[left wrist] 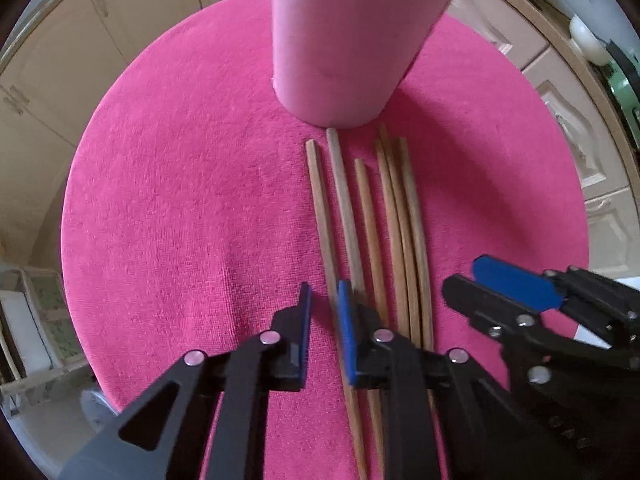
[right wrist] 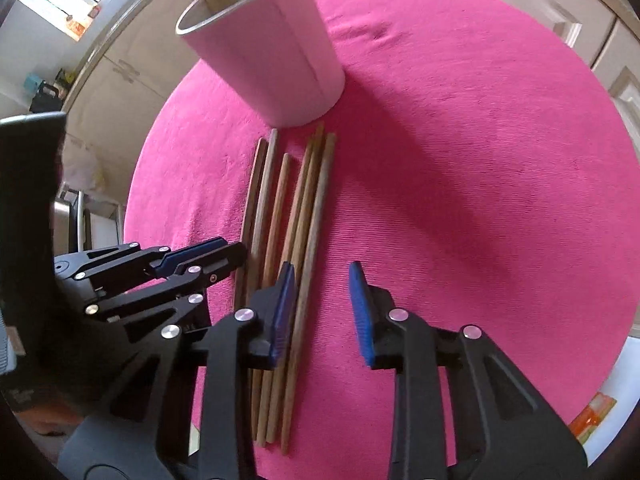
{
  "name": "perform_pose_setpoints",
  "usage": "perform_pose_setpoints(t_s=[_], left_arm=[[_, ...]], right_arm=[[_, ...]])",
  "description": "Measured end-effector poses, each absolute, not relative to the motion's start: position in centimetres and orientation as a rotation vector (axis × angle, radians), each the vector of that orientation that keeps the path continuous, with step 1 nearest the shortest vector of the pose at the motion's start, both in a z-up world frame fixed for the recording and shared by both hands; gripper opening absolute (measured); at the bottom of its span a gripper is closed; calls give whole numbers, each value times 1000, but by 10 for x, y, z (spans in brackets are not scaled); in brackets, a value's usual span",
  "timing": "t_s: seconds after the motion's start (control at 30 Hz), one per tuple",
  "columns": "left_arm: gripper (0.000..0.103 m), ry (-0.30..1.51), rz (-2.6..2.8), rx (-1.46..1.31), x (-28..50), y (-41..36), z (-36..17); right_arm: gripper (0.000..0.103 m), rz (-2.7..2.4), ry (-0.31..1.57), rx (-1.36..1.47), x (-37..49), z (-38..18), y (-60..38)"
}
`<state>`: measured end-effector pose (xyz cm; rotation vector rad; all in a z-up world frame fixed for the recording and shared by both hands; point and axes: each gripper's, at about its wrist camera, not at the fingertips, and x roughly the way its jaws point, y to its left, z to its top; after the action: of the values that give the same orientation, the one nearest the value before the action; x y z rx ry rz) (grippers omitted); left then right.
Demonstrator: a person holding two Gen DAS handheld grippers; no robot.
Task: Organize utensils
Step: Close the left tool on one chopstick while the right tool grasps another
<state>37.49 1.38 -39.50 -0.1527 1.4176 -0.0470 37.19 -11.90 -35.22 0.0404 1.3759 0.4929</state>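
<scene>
Directly below the left hand-held gripper (left wrist: 326,312) lie chopsticks (left wrist: 370,220).

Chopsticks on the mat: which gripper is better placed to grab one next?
Probably left: the left gripper brackets the leftmost chopstick narrowly. The right gripper straddles the rightmost chopstick more loosely.

Pink cup (left wrist: 344,40) rim cut off at top; chopsticks (left wrist: 372,240) near ends hidden behind jaws.

no readable text, no labels, no brands, no numbers on anything in either view
</scene>
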Motion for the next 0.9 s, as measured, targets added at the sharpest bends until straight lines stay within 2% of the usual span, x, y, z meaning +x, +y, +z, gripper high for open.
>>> perform_pose_setpoints(t_s=[0.33,0.5,0.67,0.8,0.9], left_arm=[[14,1450,-39,-161,375,11,-400],[10,1481,-75,-60,388,-6,-402],[6,1483,-47,-213,385,18,-401],[6,1478,-40,-180,376,24,-398],[6,1475,-40,-198,371,30,-398]], right_arm=[[25,451,1427,39,379,-358,-118],[25,450,1447,59,379,-358,-123],[24,466,1463,36,388,-358,-121],[16,468,1486,2,389,-365,-114],[16,464,1492,-21,390,-366,-108]])
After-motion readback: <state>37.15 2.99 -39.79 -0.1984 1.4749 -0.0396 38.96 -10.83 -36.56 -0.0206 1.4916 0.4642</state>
